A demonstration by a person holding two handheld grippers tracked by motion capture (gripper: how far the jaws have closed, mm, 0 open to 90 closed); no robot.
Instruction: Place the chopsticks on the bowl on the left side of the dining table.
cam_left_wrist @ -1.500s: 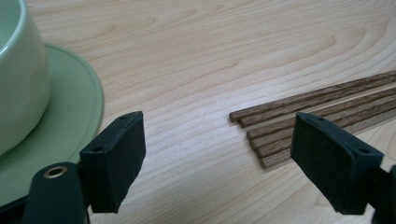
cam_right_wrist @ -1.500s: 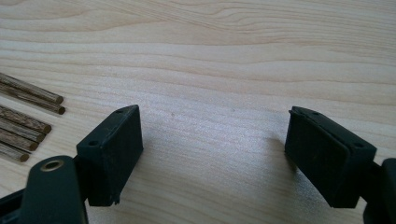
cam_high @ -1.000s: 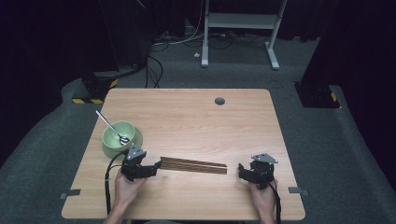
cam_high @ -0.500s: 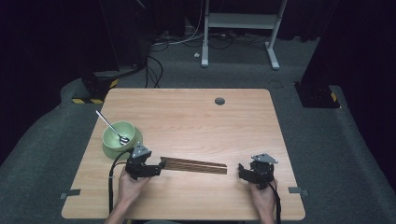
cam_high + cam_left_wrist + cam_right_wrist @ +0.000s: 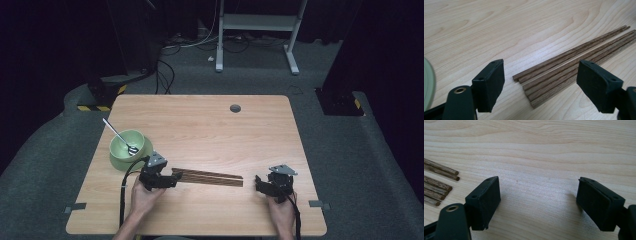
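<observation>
Chopsticks (image 5: 574, 65), a loose bundle of dark brown wooden sticks with visible grain, lie flat on the wooden table (image 5: 200, 125) with their blunt near ends between the spread jaws of the left gripper (image 5: 540, 80), untouched by either pad; no grasp has been made, so by my reading everything from closing on them onward is left; the right gripper (image 5: 537, 203) rests with jaws released over bare wood, the sticks' far ends just off its left jaw; beyond the left gripper sits a green bowl (image 5: 125, 145) holding a metal spoon (image 5: 120, 136).
</observation>
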